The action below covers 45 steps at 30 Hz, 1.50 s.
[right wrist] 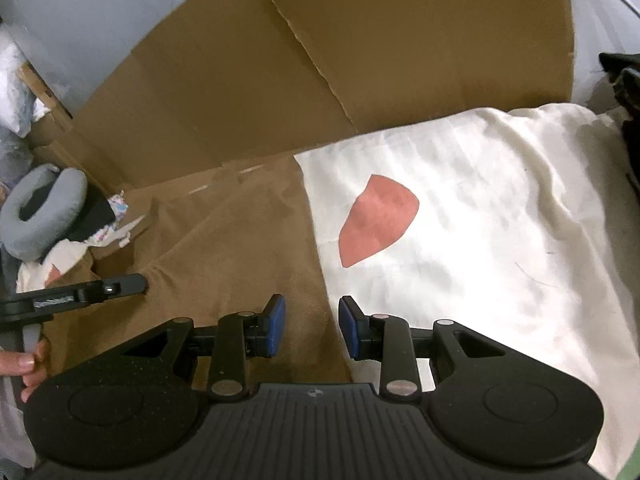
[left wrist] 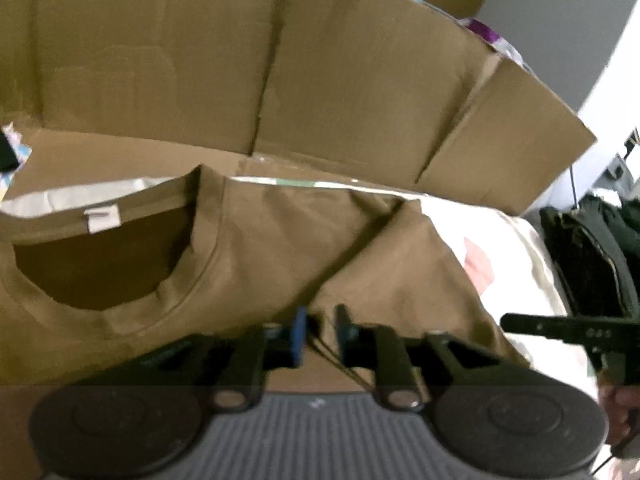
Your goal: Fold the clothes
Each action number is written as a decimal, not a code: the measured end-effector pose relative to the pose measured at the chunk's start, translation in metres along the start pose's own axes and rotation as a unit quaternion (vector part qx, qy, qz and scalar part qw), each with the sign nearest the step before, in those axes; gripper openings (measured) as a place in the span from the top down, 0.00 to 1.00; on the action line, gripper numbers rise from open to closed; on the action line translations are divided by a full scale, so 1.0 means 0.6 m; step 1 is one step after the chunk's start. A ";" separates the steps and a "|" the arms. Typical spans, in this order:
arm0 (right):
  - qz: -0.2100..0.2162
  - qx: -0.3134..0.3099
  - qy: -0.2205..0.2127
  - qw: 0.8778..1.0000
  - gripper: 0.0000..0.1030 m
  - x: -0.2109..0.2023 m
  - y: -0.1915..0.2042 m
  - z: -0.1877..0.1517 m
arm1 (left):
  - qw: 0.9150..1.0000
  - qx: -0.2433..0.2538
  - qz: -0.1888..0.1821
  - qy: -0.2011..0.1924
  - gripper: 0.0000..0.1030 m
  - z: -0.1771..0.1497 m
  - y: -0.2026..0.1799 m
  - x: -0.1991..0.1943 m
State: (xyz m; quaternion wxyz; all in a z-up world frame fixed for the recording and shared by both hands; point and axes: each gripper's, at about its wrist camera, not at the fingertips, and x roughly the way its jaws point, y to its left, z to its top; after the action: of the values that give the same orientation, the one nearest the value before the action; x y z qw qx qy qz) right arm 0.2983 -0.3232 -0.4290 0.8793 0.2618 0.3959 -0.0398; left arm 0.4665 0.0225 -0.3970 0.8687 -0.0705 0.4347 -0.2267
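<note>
The left gripper and right gripper both stand partly open, holding nothing, over the olive-brown cotton T-shirt. It lies collar-up on the white sheet before the brown cardboard sheets. Pinch the sleeve edge squarely, then fold inward.

We note one olive-brown T-shirt lying face up on the white sheet, neckline at nine o'clock with white label showing, its sleeve folded inward, creases running toward five o'clock.
</note>
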 end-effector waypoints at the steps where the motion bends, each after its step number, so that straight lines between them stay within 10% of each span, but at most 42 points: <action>1: -0.001 0.000 0.003 1.000 0.65 0.006 -0.001 0.002 | 1.000 -0.007 -0.001 -0.006 0.56 -0.001 0.006 -0.002; 12: -0.021 -0.038 0.020 0.999 0.65 0.037 0.024 0.055 | 0.992 -0.123 -0.038 -0.012 0.54 -0.013 0.044 0.018; 17: -0.025 -0.055 -0.009 0.998 0.65 0.057 0.051 0.110 | 0.987 -0.154 -0.042 -0.002 0.74 -0.012 0.058 0.021; 21: -0.033 -0.059 -0.011 0.998 0.65 0.082 0.062 0.136 | 0.986 -0.158 -0.054 -0.003 0.94 -0.008 0.060 0.017; 45: -0.060 -0.192 0.062 0.978 0.70 0.195 0.106 0.169 | 0.989 -0.139 -0.058 -0.004 0.98 -0.003 0.047 -0.023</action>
State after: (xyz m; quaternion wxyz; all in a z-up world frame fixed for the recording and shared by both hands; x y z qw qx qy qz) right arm 0.4642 -0.3025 -0.4298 0.8829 0.0663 0.4649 0.0009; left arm 0.4675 0.0540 -0.3972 0.8375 -0.2165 0.4540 -0.2135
